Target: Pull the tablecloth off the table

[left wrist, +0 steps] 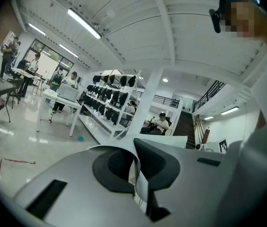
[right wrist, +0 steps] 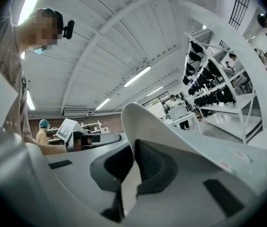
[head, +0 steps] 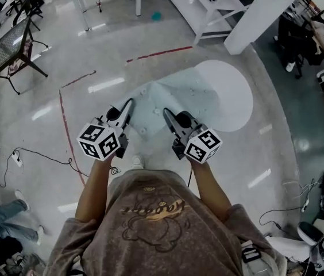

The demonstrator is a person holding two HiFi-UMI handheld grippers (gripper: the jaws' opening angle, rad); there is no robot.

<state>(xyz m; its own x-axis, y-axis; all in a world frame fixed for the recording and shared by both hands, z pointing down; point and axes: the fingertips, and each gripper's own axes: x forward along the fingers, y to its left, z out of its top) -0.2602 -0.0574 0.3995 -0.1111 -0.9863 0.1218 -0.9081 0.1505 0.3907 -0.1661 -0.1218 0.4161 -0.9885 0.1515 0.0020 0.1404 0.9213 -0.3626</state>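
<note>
- Head view: above the person, steeply down onto left gripper [head: 130, 103] and right gripper [head: 166, 114]
- Gripper views: close behind their jaws, facing roughly level — all three share the tablecloth [head: 168, 94]

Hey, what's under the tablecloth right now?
The round white table, bare on its right side. The tablecloth hides its left part; whatever else lies beneath cannot be seen.

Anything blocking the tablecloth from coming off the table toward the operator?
Nothing visible: the left gripper and right gripper are shut on the tablecloth at its near edge; nothing rests on it; part lies on the round table.
</note>
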